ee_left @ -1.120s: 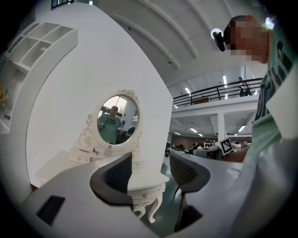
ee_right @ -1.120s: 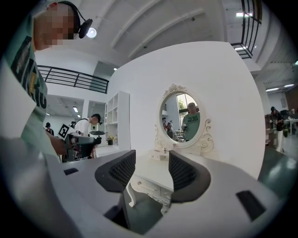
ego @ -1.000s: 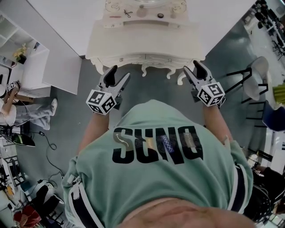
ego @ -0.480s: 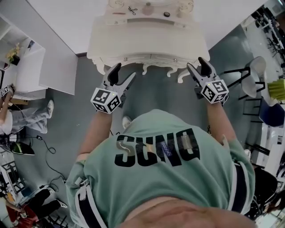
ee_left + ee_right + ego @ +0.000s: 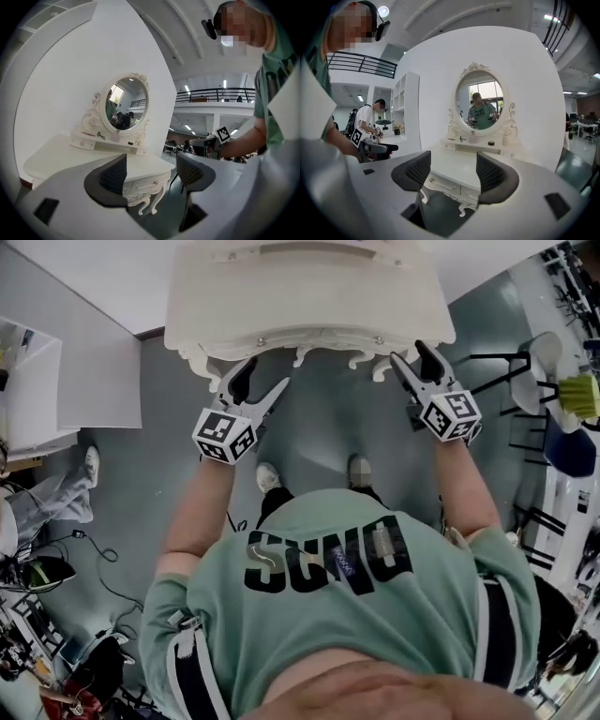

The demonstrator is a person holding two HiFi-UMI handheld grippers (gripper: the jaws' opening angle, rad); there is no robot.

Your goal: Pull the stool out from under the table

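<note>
Stool: seen in no view; likely lies ahead, beneath the dressing table (image 5: 309,296), where only carved legs (image 5: 141,205) show. Left gripper (image 5: 258,386), right gripper (image 5: 412,358): jaws spread wide, empty, at the table's front corners; neither judged nearer.

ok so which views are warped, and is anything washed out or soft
Head view: slight bending toward the edges, and the table top is washed out to near white. Left gripper view: strong fisheye inside a dark round border, so the wall bows. Right gripper view: same fisheye, but the mirror reads sharp.
</note>
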